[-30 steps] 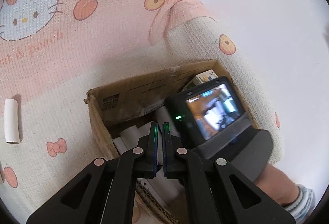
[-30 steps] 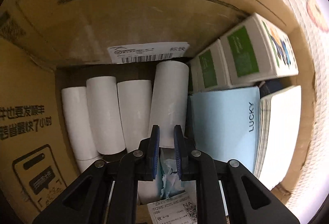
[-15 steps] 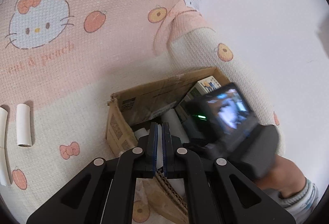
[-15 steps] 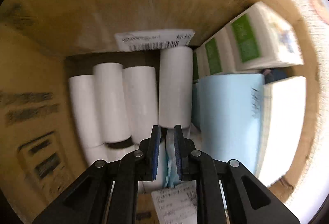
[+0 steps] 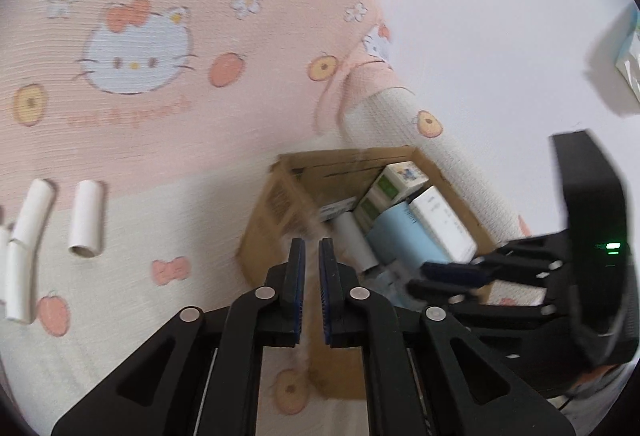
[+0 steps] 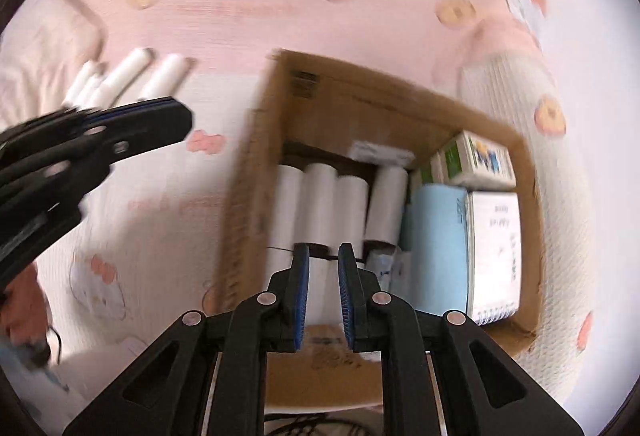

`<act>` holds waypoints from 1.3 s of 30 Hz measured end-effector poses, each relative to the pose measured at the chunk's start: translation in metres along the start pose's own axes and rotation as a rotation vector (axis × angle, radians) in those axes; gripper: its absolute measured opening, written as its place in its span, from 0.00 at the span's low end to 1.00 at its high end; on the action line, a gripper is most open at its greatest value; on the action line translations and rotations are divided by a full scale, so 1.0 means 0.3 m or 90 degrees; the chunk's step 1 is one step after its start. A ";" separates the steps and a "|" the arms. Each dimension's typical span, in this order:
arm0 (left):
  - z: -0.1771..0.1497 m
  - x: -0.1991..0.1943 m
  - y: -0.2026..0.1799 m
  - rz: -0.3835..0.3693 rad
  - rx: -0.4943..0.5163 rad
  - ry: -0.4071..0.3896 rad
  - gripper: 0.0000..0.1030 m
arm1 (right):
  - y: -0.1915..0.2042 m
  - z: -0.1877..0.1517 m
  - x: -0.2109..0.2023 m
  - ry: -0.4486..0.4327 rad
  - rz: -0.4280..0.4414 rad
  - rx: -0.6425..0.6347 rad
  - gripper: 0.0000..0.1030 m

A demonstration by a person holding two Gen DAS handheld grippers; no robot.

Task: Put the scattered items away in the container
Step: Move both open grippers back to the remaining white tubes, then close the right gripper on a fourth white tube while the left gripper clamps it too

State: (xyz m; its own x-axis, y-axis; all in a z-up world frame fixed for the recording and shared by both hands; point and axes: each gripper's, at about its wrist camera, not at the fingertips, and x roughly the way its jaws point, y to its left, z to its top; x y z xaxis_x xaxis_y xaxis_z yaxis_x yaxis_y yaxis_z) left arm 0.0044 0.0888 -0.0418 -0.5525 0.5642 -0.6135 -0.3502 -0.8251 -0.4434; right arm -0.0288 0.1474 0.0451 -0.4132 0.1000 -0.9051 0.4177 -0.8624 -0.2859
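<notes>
Left wrist | pink cat-print blanket [image 5: 120, 140], white wall [image 5: 480, 16] | both tongs slightly parted, empty

An open brown cardboard box [image 6: 400, 96] sits on the Hello Kitty blanket below my claws. Inside it, 4 white paper rolls [image 6: 332, 196] lie side by side along its left half, with more white rolls beneath them. To their right stand a pale blue book [image 6: 436, 244] and a spiral notebook [image 6: 496, 252], with 2 green-and-white cartons [image 6: 476, 160] behind. Off to the box's left, several white tubes [image 5: 84, 218] lie loose on the blanket.
</notes>
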 end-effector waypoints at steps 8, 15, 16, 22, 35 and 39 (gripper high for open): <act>-0.164 -0.133 0.162 0.073 -0.031 -0.029 0.12 | 0.167 -0.035 -0.077 -0.084 -0.046 -0.153 0.11; -0.266 -0.219 0.362 0.160 -0.083 -0.027 0.12 | 0.364 0.003 -0.128 -0.185 -0.027 -0.247 0.11; -0.276 -0.231 0.387 0.169 -0.094 -0.029 0.12 | 0.384 0.009 -0.125 -0.201 -0.023 -0.251 0.11; -0.329 -0.284 0.549 0.225 -0.147 -0.035 0.12 | 0.508 0.074 -0.047 -0.279 -0.013 -0.255 0.11; -0.326 -0.238 0.777 0.286 -0.255 -0.050 0.35 | 0.761 -0.010 0.196 -0.452 -0.032 -0.430 0.11; -0.324 -0.217 0.844 0.280 -0.292 -0.056 0.36 | 0.783 0.012 0.254 -0.447 -0.001 -0.424 0.11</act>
State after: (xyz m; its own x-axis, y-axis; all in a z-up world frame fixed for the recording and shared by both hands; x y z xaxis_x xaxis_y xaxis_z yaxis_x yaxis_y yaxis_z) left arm 0.0252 -0.1540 -0.1776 -0.6373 0.1558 -0.7547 0.2715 -0.8711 -0.4091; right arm 0.0349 -0.0495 -0.0899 -0.7132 -0.4051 -0.5721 0.7005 -0.3823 -0.6026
